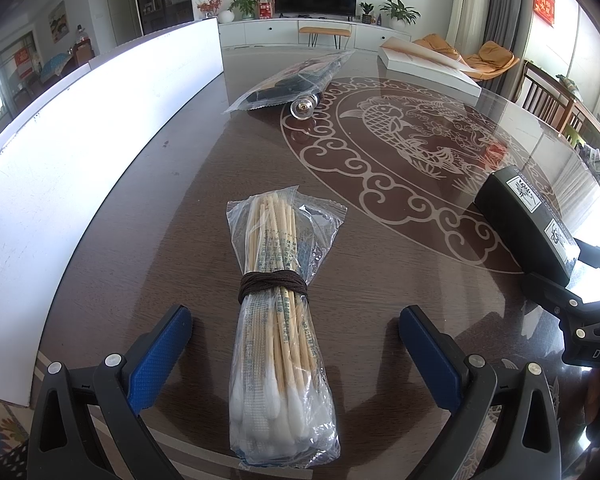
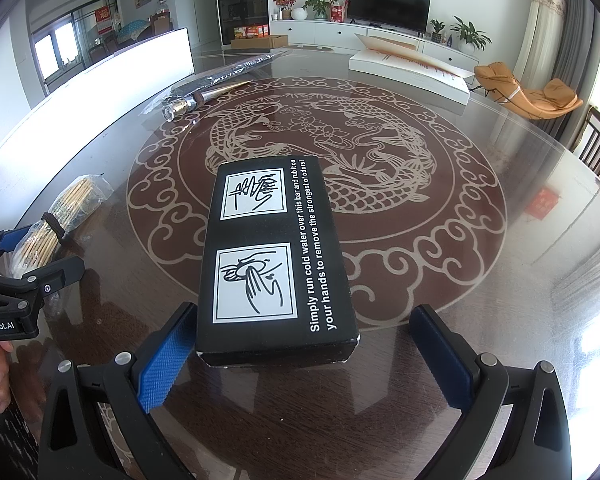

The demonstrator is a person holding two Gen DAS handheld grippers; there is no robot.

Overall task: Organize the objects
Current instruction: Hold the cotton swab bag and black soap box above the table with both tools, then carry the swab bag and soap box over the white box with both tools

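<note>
Left gripper [image 1: 296, 344]: fingers wide, around the swab bag [image 1: 278, 320], not touching.
Right gripper [image 2: 300, 356]: wide too; left pad [image 2: 164, 364] touches the black box [image 2: 276, 256], right pad apart.
Table [image 1: 380, 280]: shiny glass.
Risk: one-sided push, box may slide/turn w/o grip.
Risk 2: bag is crinkly, swabs could slip.

2 wrist cams, low, close, facing across shared table [image 1: 180, 184].

Black box [image 2: 276, 264] with white lettering, brown table [image 1: 172, 208] with pale fish pattern, blue-padded claws
</note>
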